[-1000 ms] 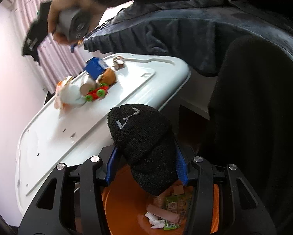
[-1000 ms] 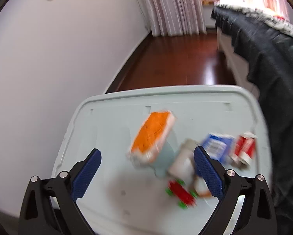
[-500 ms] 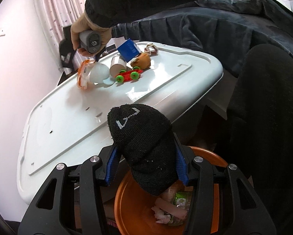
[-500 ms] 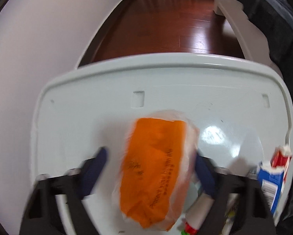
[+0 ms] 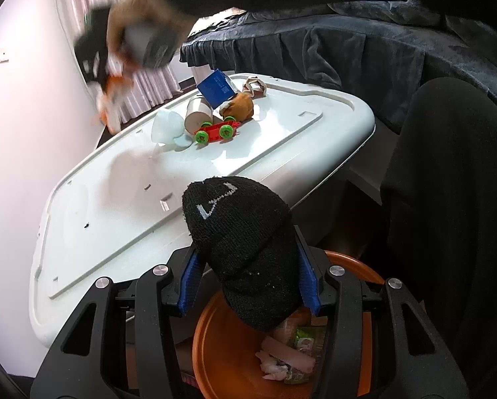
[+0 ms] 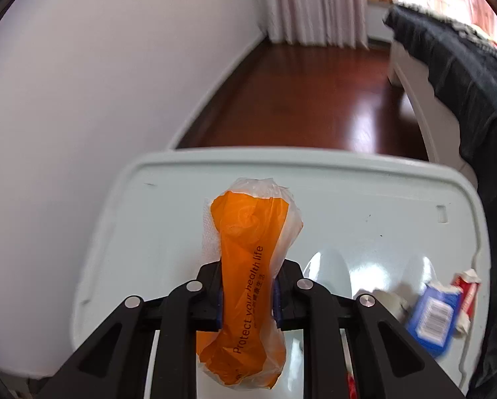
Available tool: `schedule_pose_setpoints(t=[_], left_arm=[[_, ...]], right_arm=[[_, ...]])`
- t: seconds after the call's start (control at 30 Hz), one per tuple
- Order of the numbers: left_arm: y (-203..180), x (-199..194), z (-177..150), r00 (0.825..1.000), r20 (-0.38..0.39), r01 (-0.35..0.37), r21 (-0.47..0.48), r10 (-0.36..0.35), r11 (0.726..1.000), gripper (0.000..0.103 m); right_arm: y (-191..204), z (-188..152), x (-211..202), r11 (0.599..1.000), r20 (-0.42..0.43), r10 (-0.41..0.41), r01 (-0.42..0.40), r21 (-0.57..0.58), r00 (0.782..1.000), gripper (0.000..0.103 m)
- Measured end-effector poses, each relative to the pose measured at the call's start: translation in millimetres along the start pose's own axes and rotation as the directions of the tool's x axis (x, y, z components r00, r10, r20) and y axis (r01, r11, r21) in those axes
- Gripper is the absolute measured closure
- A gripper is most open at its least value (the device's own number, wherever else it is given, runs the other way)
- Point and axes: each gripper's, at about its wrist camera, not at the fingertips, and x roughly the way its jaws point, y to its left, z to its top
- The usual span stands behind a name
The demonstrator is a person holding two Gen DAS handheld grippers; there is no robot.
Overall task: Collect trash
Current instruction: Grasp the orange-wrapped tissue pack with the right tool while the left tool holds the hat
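My left gripper (image 5: 248, 282) is shut on a black knit beanie (image 5: 245, 249) and holds it over an orange bin (image 5: 222, 349) with wrappers inside. My right gripper (image 6: 247, 296) is shut on an orange tissue pack (image 6: 248, 282) in clear plastic, lifted above the white lid (image 6: 364, 206). In the left wrist view the right gripper (image 5: 115, 76) shows blurred, high at the upper left with the pack (image 5: 112, 99).
On the white lid (image 5: 115, 199) lie a blue carton (image 5: 217, 88), a paper cup (image 5: 197, 114), a red toy car (image 5: 217, 131), a brown plush (image 5: 240, 108), a crumpled wrapper (image 5: 255, 86) and a clear plastic piece (image 5: 165, 128). A dark bedspread (image 5: 348, 46) hangs behind.
My right gripper came down around the orange tissue pack, shut on it and lifted it off the lid. My left gripper kept hold of the beanie over the bin.
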Motion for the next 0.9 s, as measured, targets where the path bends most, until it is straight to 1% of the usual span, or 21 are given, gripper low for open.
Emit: schedule_pose_setpoints(t=[0.03, 0.07, 0.1, 0.2, 0.23, 0.3, 0.37, 0.47, 0.53, 0.57, 0.63, 0.7, 0.73, 0.8, 0.87, 0.9], left_arm=[[1.4, 0.1, -0.2, 1.0, -0.002, 0.001, -0.007, -0.001, 1.0, 0.055], [3.2, 0.0, -0.3, 1.0, -0.005, 0.002, -0.016, -0.002, 1.0, 0.055], [6.3, -0.2, -0.6, 1.0, -0.008, 0.005, -0.032, -0.005, 0.999, 0.055], [15.6, -0.9, -1.8, 1.0, -0.025, 0.007, -0.077, -0.009, 0.997, 0.055], [19.4, -1.2, -2.0, 0.999, -0.033, 0.005, -0.094, -0.008, 0.996, 0.055], [26.4, -3.0, -1.4, 0.999, -0.042, 0.005, -0.123, -0.01, 0.992, 0.055], [31.5, -6.4, -0.3, 0.999, -0.048, 0.001, -0.146, -0.008, 0.989, 0.055], [41.2, -13.3, 0.0, 0.996, -0.085, 0.001, -0.201, -0.018, 0.98, 0.055], [46.1, -16.9, -3.8, 0.993, -0.117, -0.014, -0.239, -0.015, 0.971, 0.055], [48.9, -18.8, -6.5, 0.992, -0.127, -0.021, -0.264, -0.013, 0.964, 0.055], [58.2, -20.8, -14.7, 0.985, -0.169, -0.033, -0.336, -0.026, 0.941, 0.055], [66.4, -20.3, -20.1, 0.977, -0.212, -0.055, -0.38, -0.029, 0.923, 0.055], [70.8, -20.8, -22.0, 0.974, -0.226, -0.061, -0.403, -0.035, 0.913, 0.055], [80.7, -23.6, -26.0, 0.968, -0.241, -0.053, -0.457, -0.066, 0.888, 0.055], [81.1, -27.9, -28.5, 0.968, -0.244, -0.059, -0.47, -0.066, 0.881, 0.055], [78.7, -29.8, -29.7, 0.967, -0.248, -0.063, -0.463, -0.06, 0.884, 0.055]], right_arm=[[2.6, -11.5, -22.8, 1.0, 0.033, -0.006, 0.006, -0.027, 0.999, 0.083], [2.4, -25.9, -44.6, 0.998, 0.064, -0.029, 0.032, -0.052, 0.998, 0.083], [0.5, -34.3, -56.3, 0.997, 0.081, -0.049, 0.054, -0.059, 0.996, 0.083], [-16.9, -89.4, -104.8, 0.987, 0.143, -0.151, 0.156, -0.029, 0.978, 0.082], [-24.4, -101.8, -115.9, 0.984, 0.151, -0.174, 0.178, -0.018, 0.973, 0.082], [-38.2, -138.3, -142.7, 0.978, 0.167, -0.206, 0.208, 0.007, 0.964, 0.082], [-40.3, -171.8, -160.5, 0.975, 0.178, -0.224, 0.221, 0.035, 0.958, 0.082], [-41.3, -224.3, -181.3, 0.966, 0.179, -0.254, 0.241, 0.09, 0.95, 0.081], [-42.4, -255.6, -189.7, 0.959, 0.179, -0.27, 0.247, 0.14, 0.946, 0.081], [-40.9, -273.1, -191.3, 0.957, 0.178, -0.262, 0.232, 0.173, 0.948, 0.08], [-40.6, -294.8, -192.1, 0.951, 0.191, -0.264, 0.221, 0.217, 0.945, 0.08], [-34.6, -313.7, -191.2, 0.949, 0.191, -0.261, 0.214, 0.233, 0.946, 0.08], [-28.6, -325.0, -188.1, 0.95, 0.18, -0.253, 0.209, 0.232, 0.951, 0.08], [-16.0, -337.2, -175.5, 0.962, 0.139, -0.217, 0.187, 0.199, 0.966, 0.079], [-7.0, -343.5, -164.5, 0.971, 0.108, -0.195, 0.176, 0.16, 0.975, 0.079], [-1.8, -348.1, -158.0, 0.974, 0.086, -0.19, 0.177, 0.139, 0.978, 0.079]])
